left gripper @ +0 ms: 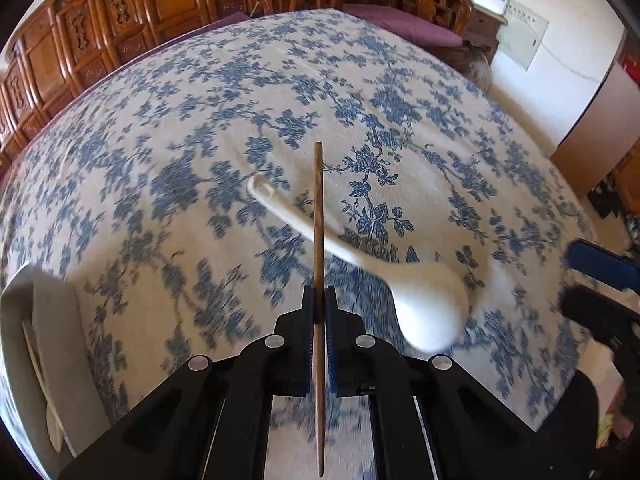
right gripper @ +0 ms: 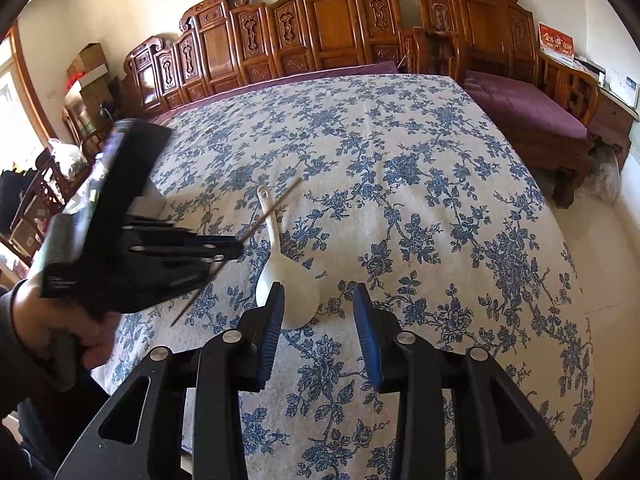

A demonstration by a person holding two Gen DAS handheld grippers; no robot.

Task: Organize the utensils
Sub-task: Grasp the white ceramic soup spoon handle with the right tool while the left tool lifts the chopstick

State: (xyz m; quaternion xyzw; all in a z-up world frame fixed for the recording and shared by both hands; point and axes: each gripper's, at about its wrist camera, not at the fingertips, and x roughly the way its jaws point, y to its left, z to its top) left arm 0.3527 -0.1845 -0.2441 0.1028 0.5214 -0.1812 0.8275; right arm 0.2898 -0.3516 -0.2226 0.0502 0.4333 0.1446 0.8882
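Note:
My left gripper is shut on a thin brown chopstick, which runs straight out past the fingertips and back under the jaws. In the right wrist view the same gripper holds the chopstick slanted above the cloth. A white plastic spoon lies on the tablecloth just right of it, handle pointing away to the left. My right gripper hovers open near the spoon; the spoon's bowl shows between and beyond its blue-padded fingers, with no pad touching it.
A blue-flowered tablecloth covers the table. A grey tray at the left edge holds a pale chopstick and a wooden spoon. Carved wooden chairs and a purple-cushioned bench line the far side. A person's hand grips the left tool.

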